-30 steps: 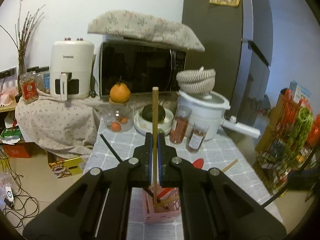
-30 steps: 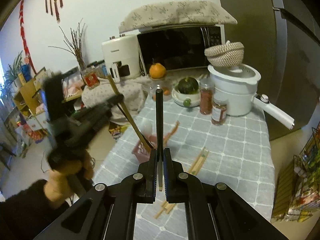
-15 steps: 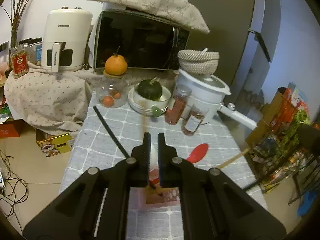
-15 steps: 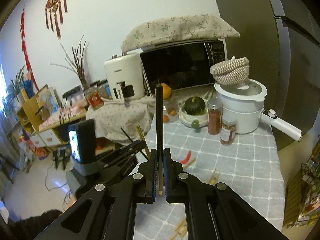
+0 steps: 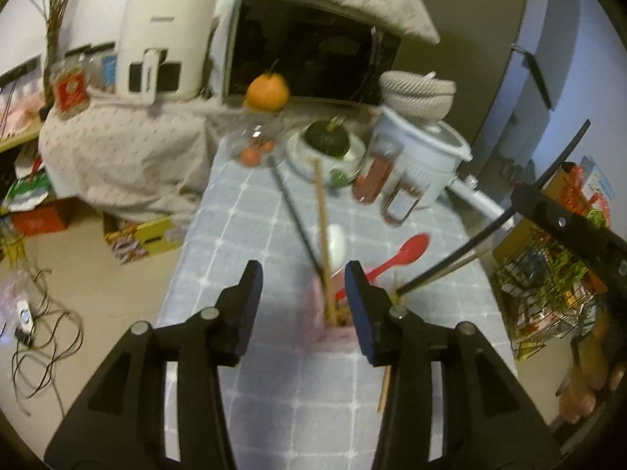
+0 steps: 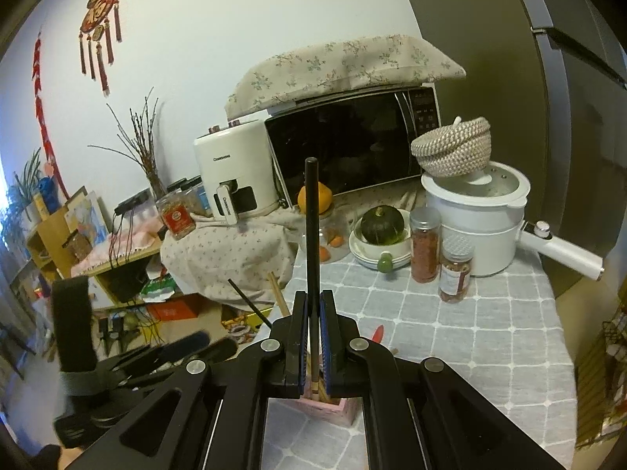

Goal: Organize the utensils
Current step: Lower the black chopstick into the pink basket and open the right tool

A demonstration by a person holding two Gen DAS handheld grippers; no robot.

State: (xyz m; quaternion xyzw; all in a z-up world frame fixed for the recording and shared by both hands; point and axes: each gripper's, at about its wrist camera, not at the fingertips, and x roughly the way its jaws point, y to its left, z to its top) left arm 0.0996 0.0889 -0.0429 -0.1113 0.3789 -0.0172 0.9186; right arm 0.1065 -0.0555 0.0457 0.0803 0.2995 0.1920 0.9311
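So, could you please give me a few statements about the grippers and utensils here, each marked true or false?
1. The right gripper is shut on a black chopstick. True.
2. The left gripper is clamped on the wooden chopstick. False: its jaws have just been opening, and the chopstick stands free in the pink holder.
3. The red spoon hangs on the wall. False: it leans out of the holder.
4. A green squash sits in a white bowl. True.

Matte black gripper (image 5: 301,286) arms are fitted with silver screws and blue finger pads (image 5: 358,305), matched on the right gripper (image 6: 312,337)
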